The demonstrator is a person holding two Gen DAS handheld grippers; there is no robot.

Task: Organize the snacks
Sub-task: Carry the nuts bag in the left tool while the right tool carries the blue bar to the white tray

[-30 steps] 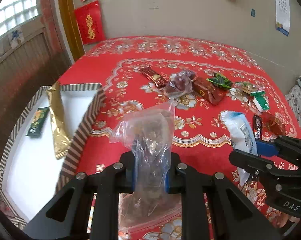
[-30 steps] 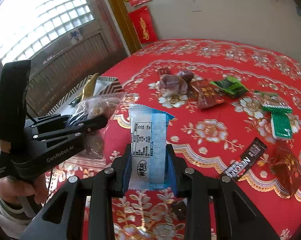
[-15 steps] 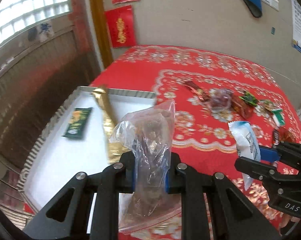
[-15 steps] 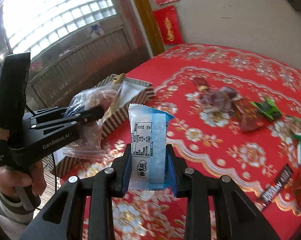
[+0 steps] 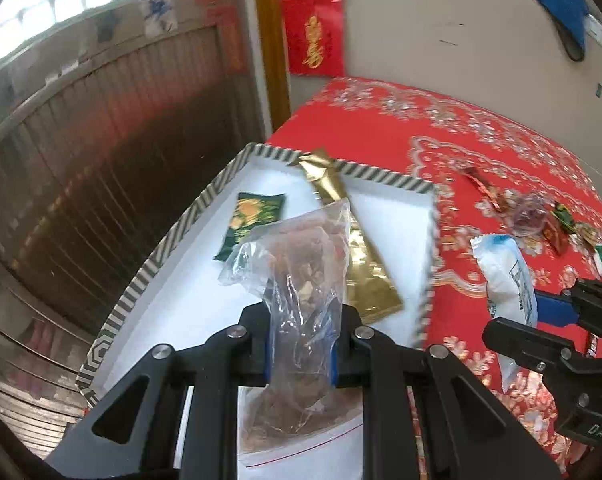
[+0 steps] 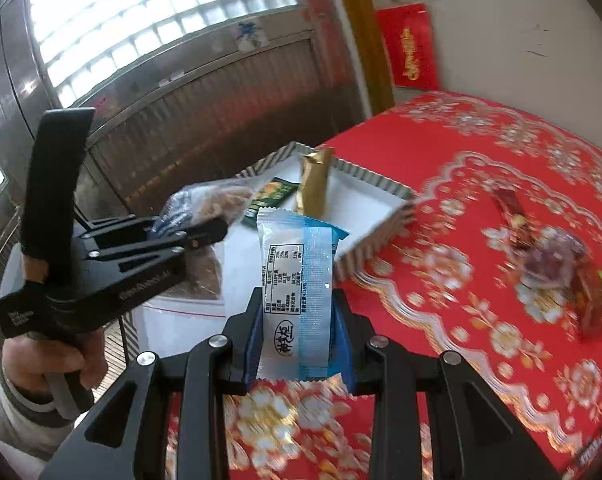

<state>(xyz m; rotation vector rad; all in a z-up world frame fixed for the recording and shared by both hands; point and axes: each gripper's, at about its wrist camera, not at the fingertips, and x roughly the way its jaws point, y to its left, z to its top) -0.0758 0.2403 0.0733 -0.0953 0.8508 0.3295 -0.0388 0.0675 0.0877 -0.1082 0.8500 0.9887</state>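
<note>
Clear bag [image 5: 301, 280] of brown snacks, clamped upright in the left gripper [image 5: 299, 350], is now hanging over the near part of the striped tray [image 5: 169, 240]; a second ago it was still over the red cloth [image 5: 381, 128], beside the tray's right wall, so both hands are evidently carrying their loads leftward toward the tray. The blue-and-white packet [image 6: 297, 296] is standing gripped between the blue pads of the right gripper [image 6: 297, 344], and is now lying close to the tray's right wall but, as far as the views show, still over the cloth. Inside the tray a gold packet [image 5: 353, 248] is leaning across the far rim and a green packet [image 5: 253, 220] is lying flat beside it. The remaining snacks [image 5: 537, 216] are scattered on the cloth, well apart from the tray. A hand [image 6: 49, 360] is holding the left gripper's handle. Judgement: the bag is nearly placed for release, the packet needs to travel further left; several snacks are still waiting
</note>
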